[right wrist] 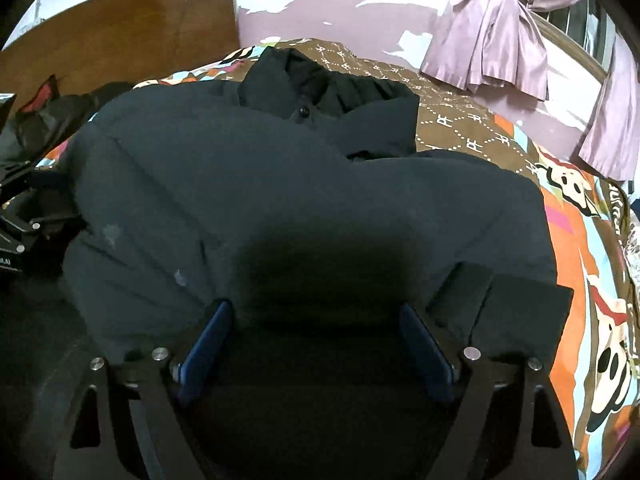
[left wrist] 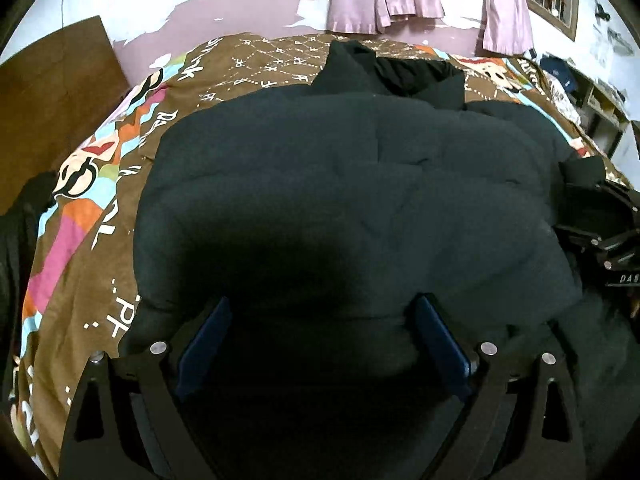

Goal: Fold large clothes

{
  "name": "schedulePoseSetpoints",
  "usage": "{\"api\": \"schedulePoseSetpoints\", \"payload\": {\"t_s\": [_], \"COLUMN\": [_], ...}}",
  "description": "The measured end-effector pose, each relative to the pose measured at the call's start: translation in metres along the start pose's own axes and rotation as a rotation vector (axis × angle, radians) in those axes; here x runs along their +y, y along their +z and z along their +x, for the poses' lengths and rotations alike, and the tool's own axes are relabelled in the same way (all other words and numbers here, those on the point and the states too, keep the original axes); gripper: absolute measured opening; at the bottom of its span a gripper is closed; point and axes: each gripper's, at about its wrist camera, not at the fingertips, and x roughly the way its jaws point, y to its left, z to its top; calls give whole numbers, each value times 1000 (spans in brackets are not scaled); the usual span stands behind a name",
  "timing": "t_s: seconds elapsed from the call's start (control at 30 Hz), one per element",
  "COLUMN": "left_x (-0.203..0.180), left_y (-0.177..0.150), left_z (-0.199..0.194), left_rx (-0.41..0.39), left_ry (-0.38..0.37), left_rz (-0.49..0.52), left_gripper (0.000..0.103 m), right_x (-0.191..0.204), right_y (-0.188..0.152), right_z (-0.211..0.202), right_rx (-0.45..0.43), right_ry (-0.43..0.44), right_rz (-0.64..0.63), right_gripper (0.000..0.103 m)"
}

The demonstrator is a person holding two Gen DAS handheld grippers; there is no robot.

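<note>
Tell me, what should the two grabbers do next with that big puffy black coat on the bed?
Probably lower both and pinch the near hem. The black coat lies spread on the patterned bedspread, collar at the far end. The left hand-held gripper and right hand-held gripper hang over the near edge, jaws wide apart, gripping nothing. Gripping the hem would let them fold it toward the collar.

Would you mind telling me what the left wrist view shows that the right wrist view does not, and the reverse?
Only the left wrist view shows the pale open shelving unit past the bed's far corner, with a dark blue cap on it. Only the right wrist view shows the small black snap button at the collar and the red-and-black garment heap by the brown wooden headboard. Both show the dark padded jacket lying on the brown patterned bedspread, lilac satin curtains, and the open left gripper and right gripper.
</note>
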Motion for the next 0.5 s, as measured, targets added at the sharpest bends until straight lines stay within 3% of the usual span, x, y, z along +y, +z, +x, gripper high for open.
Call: {"api": "schedulePoseSetpoints", "payload": {"t_s": [0.5], "left_x": [-14], "left_y": [-5], "left_z": [16], "left_rx": [-23], "left_ry": [97], "left_rz": [74], "left_gripper": [92], "right_x": [6], "right_y": [-3], "right_z": [11], "right_rx": [25], "right_ry": [-44], "right_rz": [-37], "right_gripper": [85]}}
